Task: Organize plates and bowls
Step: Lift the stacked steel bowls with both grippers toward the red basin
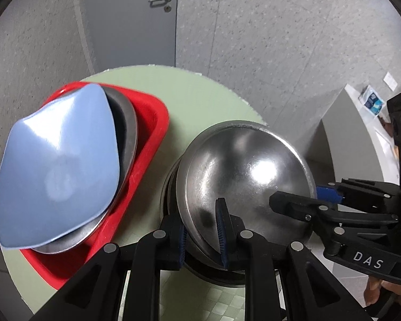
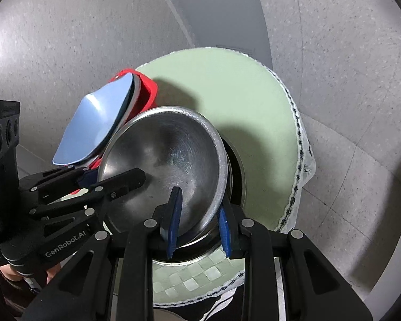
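Two claws grip one round stainless-steel bowl (image 1: pixel 243 176) by its rim. The left claw (image 1: pixel 203 236) is closed on the near rim, one blue-padded finger inside the bowl and one outside. The right claw (image 2: pixel 199 220) pinches the rim the same way from its side, one pad inside and one outside.

The bowl is tilted, its hollow facing the cameras, and sits partly within a second, darker metal bowl (image 2: pixel 234 184) directly beneath it; whether more bowls lie below cannot be told.

Just left of the steel bowl stands one red plastic rectangular tray (image 1: pixel 147 165). In it, plates lean on edge: one pale blue plate (image 1: pixel 58 165) in front, one steel plate (image 1: pixel 125 144) behind it, with a dark edge between them that may be a third.

All rest on one round counter covered by a pale green cloth (image 2: pixel 243 93) with a dark-stitched hem.
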`<state>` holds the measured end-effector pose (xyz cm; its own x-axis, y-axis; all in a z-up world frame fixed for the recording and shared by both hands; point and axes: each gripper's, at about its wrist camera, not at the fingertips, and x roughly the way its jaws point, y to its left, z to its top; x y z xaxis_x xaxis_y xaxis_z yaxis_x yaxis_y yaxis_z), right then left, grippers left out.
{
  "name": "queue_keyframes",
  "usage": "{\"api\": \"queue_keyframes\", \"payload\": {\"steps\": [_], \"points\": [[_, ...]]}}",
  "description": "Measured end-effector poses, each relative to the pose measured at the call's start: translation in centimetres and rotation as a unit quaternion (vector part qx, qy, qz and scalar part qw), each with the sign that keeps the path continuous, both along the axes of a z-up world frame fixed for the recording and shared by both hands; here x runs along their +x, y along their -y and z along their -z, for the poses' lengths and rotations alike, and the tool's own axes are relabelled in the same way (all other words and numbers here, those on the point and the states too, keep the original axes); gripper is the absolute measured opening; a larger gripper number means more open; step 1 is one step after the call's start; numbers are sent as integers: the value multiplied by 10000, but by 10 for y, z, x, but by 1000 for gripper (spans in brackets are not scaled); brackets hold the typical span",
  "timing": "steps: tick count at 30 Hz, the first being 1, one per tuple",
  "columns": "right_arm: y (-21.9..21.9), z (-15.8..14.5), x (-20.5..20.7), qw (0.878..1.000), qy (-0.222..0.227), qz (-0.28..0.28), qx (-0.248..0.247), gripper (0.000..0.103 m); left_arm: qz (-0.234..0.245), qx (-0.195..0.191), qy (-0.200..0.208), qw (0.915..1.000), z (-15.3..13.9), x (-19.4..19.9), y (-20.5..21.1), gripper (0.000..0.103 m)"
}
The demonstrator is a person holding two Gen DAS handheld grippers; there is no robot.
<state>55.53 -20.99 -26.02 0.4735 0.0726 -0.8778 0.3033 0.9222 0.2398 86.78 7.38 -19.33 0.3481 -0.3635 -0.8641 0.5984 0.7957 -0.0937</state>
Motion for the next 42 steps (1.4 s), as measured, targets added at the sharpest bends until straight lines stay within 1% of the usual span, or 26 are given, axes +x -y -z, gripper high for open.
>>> {"api": "queue_keyframes", "payload": {"steps": [3,6,8,9,11,15,17,27,30,33,35,39,40,42], "points": [[-1,3,1,10000,-43,-45,7,26,-28,-30,-38,10000,2,3,6,16],[-4,0,3,10000,-62,-48,-35,26,-16,-32,-29,10000,2,1,6,17],[-4,2,4,10000,-74,-41,-48,26,-1,-38,-19,10000,3,0,8,21],[-5,2,4,10000,-79,-35,-48,28,10,-48,-28,10000,4,0,9,21],[-7,0,5,9999,-87,-5,-92,28,29,-52,-64,10000,6,1,11,23],[-10,-3,5,9998,-124,27,-144,29,44,-79,-120,9999,5,-7,2,26],[-11,-4,5,9998,-133,41,-162,29,71,-86,-150,9998,5,-8,1,29],[-13,-8,2,9994,-174,129,-279,35,83,-154,-322,9993,6,1,-2,30],[-11,-8,2,9992,-198,144,-315,38,77,-154,-317,9994,6,1,-2,35],[-9,-8,2,9992,-202,142,-302,39,59,-165,-320,9993,5,0,-3,37],[-10,-10,1,9991,-181,135,-347,39,75,-227,-319,9992,3,-1,-4,45],[-8,-14,0,9992,-93,137,-374,41,23,-371,-265,9990,-1,-11,-7,51],[-8,-16,0,9991,-67,125,-402,44,-14,-407,-265,9988,-2,-13,-9,52],[-7,-17,-1,9991,-24,110,-407,46,-108,-474,-248,9985,-5,-16,-16,58]]}}
